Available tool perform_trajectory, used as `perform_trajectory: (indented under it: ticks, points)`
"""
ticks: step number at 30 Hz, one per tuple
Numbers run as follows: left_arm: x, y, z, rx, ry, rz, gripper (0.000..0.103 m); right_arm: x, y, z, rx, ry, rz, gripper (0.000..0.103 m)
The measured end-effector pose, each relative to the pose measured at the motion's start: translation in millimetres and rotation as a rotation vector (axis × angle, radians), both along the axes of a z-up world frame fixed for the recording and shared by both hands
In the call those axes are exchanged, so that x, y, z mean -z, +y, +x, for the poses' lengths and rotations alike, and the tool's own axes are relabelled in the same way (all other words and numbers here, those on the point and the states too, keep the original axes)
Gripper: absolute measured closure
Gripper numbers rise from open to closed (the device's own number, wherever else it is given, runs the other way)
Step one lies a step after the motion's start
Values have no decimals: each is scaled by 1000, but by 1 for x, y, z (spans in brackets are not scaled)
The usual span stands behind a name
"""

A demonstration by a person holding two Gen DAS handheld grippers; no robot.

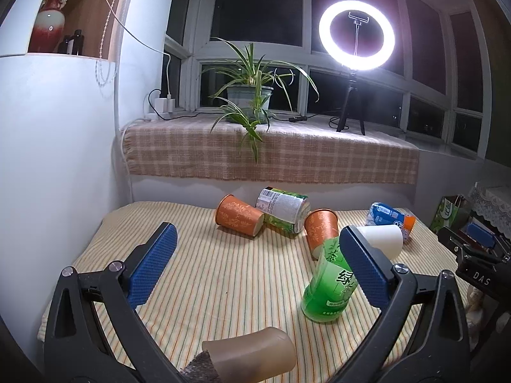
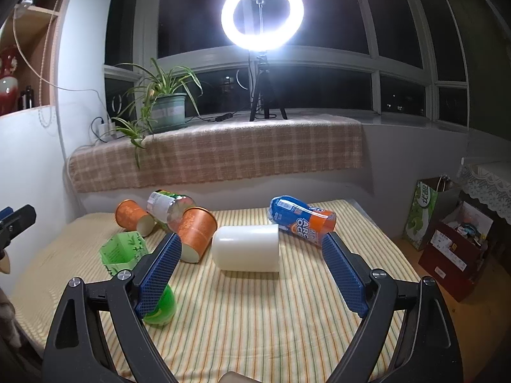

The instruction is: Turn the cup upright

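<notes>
The white cup point(image 2: 247, 247) lies on its side on the striped tablecloth point(image 2: 271, 319), its long axis running nearly crosswise to the right gripper point(image 2: 250, 249), with the rounded closed base toward that gripper's left finger and the open mouth toward its right finger. In the right wrist view the cup sits just ahead of the two blue pads point(image 2: 159, 274), roughly centred in the gap between them, so a straight advance would likely bring the fingers to either end of it rather than across its wall; a twist of the wrist looks needed first. The right gripper's fingers are spread wide and hold nothing. The left gripper point(image 1: 257, 239) is also wide open and empty, and from its camera the white cup point(image 1: 381, 239) shows only past its right finger, well off to that side, so the right hand is judged the nearer one. An orange paper cup point(image 2: 196, 236) lies just beside the white cup's closed end, and a blue-and-orange bottle point(image 2: 303, 218) lies close behind its open end, leaving little room at either side
</notes>
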State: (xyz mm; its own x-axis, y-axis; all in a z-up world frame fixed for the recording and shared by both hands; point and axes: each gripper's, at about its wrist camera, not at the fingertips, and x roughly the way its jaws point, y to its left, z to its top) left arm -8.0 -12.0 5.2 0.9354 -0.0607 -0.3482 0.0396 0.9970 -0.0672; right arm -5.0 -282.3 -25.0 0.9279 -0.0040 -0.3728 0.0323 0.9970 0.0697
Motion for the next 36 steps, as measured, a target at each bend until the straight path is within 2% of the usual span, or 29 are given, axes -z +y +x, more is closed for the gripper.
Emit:
perform_trajectory:
  ticks: [36]
  points:
    - [-3, 0, 0, -7, -8, 4, 0, 6, -1, 5, -11, 38, 16, 13]
